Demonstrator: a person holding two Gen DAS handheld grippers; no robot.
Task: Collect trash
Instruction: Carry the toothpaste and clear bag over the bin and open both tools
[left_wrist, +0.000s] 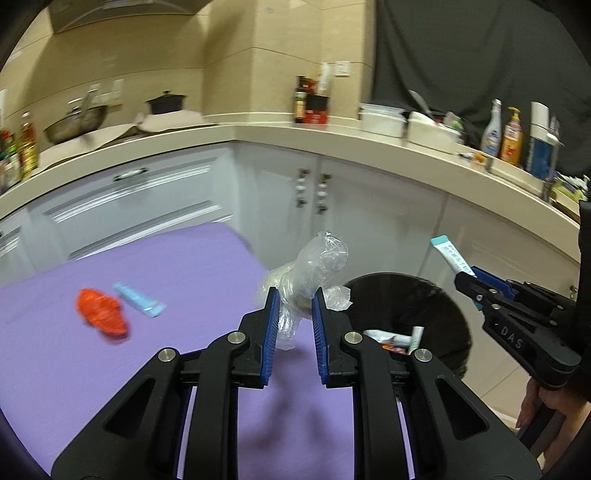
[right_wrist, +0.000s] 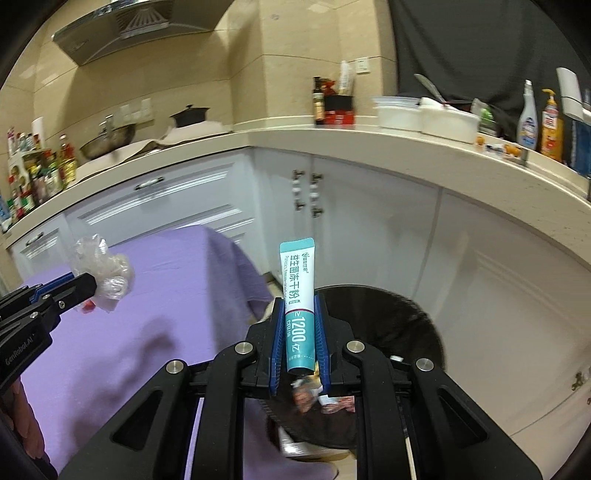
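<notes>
**Both grippers loaded beside the black bin**

The left gripper (left_wrist: 293, 299) has its blue-padded jaws drawn in on a crumpled clear plastic bag (left_wrist: 314, 273). The pads pinch the bag's lower part; the rest balloons up above the fingertips, and a thin tail hangs down between the jaws. From the right wrist view the same bag (right_wrist: 103, 273) shows as a loose wad at the tip of the left gripper (right_wrist: 92, 286), held above the purple tablecloth (right_wrist: 147, 314).

The right gripper (right_wrist: 299, 306) is closed flat on a teal and white sachet (right_wrist: 298, 291) printed with Chinese text and "1200". The sachet stands upright between the pads, with its upper half sticking out past the fingertips. In the left wrist view the right gripper (left_wrist: 467, 275) sits at the right, with the sachet (left_wrist: 450, 254) pointing up and to the left, above the far right rim of the bin. Part of a hand (left_wrist: 543, 406) shows under its handle.

A black round trash bin (left_wrist: 436, 295) stands on the tiled floor just right of the table, below and between both grippers. Wrappers and packets (left_wrist: 399, 338) already lie inside it.

On the purple tablecloth (left_wrist: 147, 266), well to the left of the left gripper, lie an orange-red crumpled piece (left_wrist: 101, 312) and, just beside it on the right, a light blue sachet (left_wrist: 138, 299). Both are blurred.

Farther off, white cabinets (left_wrist: 332, 192) run under a beige counter (left_wrist: 258, 134) carrying a wok (left_wrist: 75, 120), a dark pot (left_wrist: 166, 103), bottles (left_wrist: 511, 136) and white containers (left_wrist: 382, 120).
</notes>
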